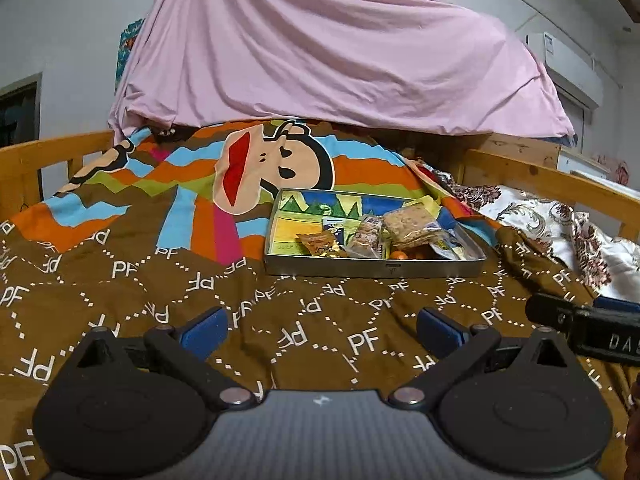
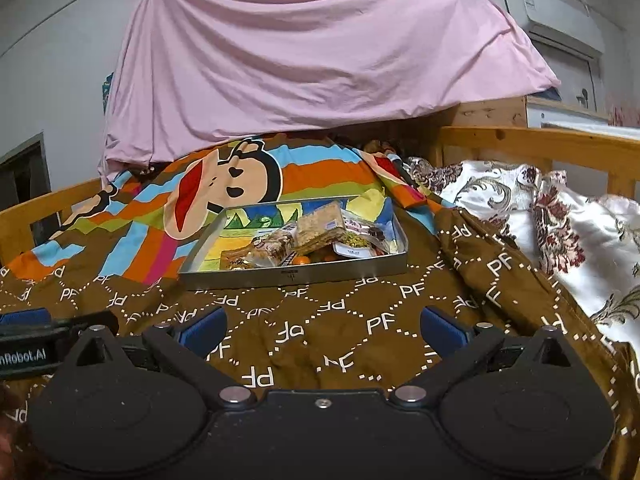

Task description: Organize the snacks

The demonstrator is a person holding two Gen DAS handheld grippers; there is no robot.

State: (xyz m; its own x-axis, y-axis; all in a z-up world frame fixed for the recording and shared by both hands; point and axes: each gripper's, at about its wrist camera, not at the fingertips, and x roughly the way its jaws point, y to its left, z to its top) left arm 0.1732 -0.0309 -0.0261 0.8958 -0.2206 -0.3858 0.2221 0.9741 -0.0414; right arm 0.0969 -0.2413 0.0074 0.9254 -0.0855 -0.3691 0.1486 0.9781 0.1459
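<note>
A shallow metal tray (image 1: 376,270) with a colourful printed bottom sits on the brown quilt, ahead of both grippers; it also shows in the right wrist view (image 2: 344,269). It holds several wrapped snacks: a large cracker pack (image 1: 412,222) (image 2: 320,222), smaller packets (image 1: 322,243) (image 2: 272,248) and small orange sweets (image 1: 398,255) (image 2: 302,259). My left gripper (image 1: 320,332) is open and empty, low over the quilt short of the tray. My right gripper (image 2: 322,330) is open and empty, beside the left one.
The brown "PF" quilt (image 1: 160,280) with a cartoon monkey covers the bed. Wooden bed rails (image 1: 540,176) (image 2: 540,140) run along both sides. A floral white blanket (image 2: 560,216) lies at the right. A pink sheet (image 1: 340,52) hangs behind.
</note>
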